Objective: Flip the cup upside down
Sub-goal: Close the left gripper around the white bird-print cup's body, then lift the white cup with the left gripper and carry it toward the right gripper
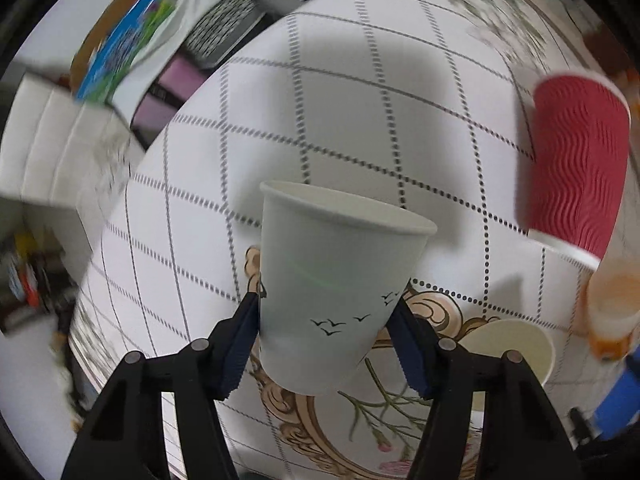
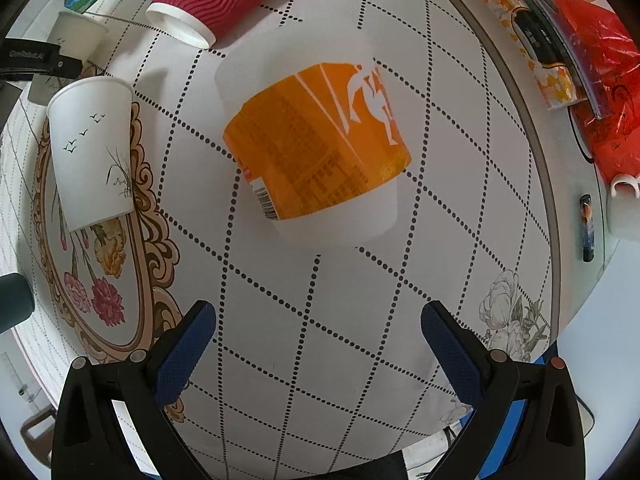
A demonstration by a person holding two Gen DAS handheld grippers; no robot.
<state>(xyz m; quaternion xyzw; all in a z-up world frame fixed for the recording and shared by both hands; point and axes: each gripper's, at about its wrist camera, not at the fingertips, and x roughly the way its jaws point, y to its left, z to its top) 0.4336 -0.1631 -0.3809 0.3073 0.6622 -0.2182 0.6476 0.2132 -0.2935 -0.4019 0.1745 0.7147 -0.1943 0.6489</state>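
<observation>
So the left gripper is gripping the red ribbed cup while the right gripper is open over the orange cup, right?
Not quite. The left gripper grips the white bird-print cup, as the left wrist view shows; the red ribbed cup is off to the side. The right gripper is open near the orange cup.

Cup (image 1: 336, 280) in left gripper (image 1: 326, 320) (upright)

**Bright, even light; left view smeared, right view crisp**

Your left wrist view is motion-blurred: the red ribbed cup (image 1: 576, 160) and the clutter along the rim streak, while the white bird-print cup (image 1: 336, 280) stays fairly sharp and throws a soft grey shadow across the counter (image 1: 360, 100). Your right wrist view is sharp throughout, evenly lit, with short soft shadows beside the orange-labelled tub (image 2: 316, 144). Both fisheye pictures bow the counter's grid lines strongly and darken to black at the corners. The red plastic bag (image 2: 600, 80) shows small glints.
</observation>
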